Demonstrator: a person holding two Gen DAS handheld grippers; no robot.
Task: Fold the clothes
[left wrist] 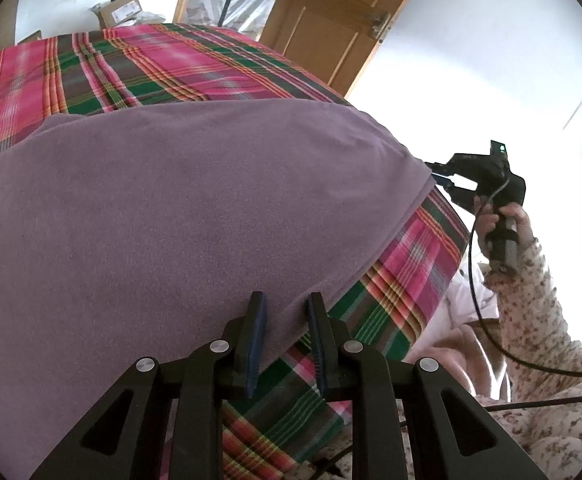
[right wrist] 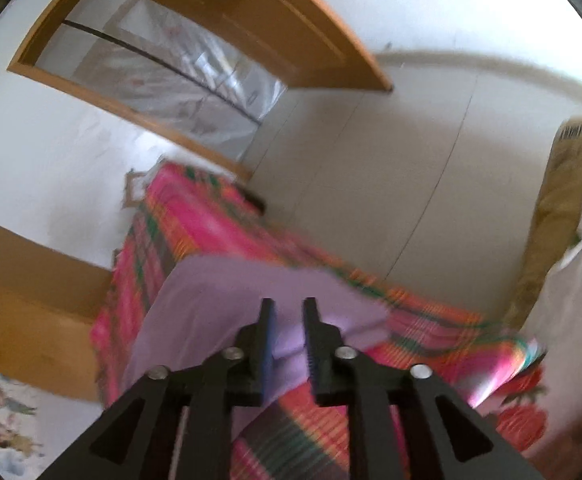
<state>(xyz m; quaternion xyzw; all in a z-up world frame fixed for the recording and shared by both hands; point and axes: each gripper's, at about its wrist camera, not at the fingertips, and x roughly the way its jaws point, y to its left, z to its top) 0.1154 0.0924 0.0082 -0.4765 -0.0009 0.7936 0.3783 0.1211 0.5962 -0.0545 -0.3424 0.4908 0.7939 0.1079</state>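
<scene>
Purple cloth (left wrist: 179, 208) lies flat on plaid bed (left wrist: 407, 280), w/ folded layers; both grippers, L (left wrist: 287, 344) & R (right wrist: 289, 344), jaws apart, empty.

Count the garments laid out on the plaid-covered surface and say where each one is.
1. A single purple garment lies spread flat across the plaid cloth, its near edge just ahead of the left gripper. Any others may be outside both views.

Right gripper (right wrist: 287, 308), jaws parted, over blurred lilac garment (right wrist: 227, 292) on pink plaid cloth (right wrist: 195, 220).
</scene>
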